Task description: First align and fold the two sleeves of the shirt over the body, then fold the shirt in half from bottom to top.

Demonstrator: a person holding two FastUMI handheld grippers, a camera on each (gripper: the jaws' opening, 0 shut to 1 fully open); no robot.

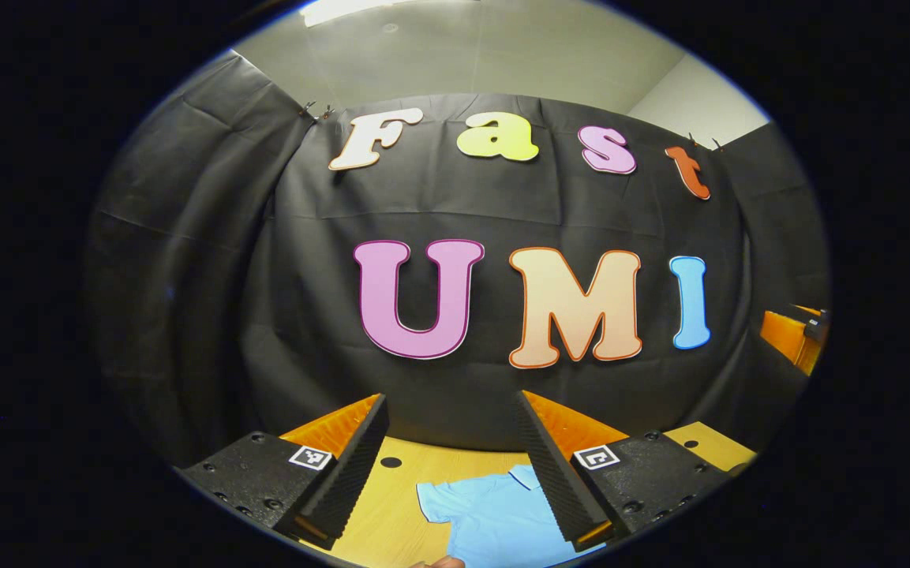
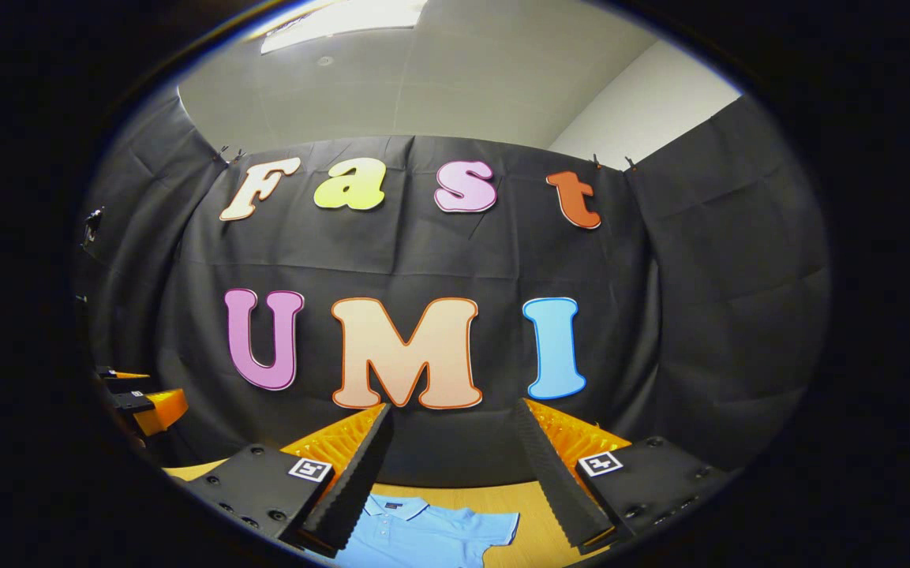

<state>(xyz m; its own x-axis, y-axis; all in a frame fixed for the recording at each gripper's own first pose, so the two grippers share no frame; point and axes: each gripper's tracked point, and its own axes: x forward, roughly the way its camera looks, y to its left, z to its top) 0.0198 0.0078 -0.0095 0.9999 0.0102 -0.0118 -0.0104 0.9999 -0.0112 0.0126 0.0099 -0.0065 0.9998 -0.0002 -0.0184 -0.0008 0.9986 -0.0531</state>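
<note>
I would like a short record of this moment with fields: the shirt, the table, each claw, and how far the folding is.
shirt: light blue polo shirt, lying flat on the table, collar toward the booth wall
sleeves: spread out to the sides, not yet folded over the body
table: wooden top
left claw: left claw open, raised above the shirt, holding nothing
right claw: right claw open, raised above the shirt, holding nothing
progress: no fold is visible yet
</note>
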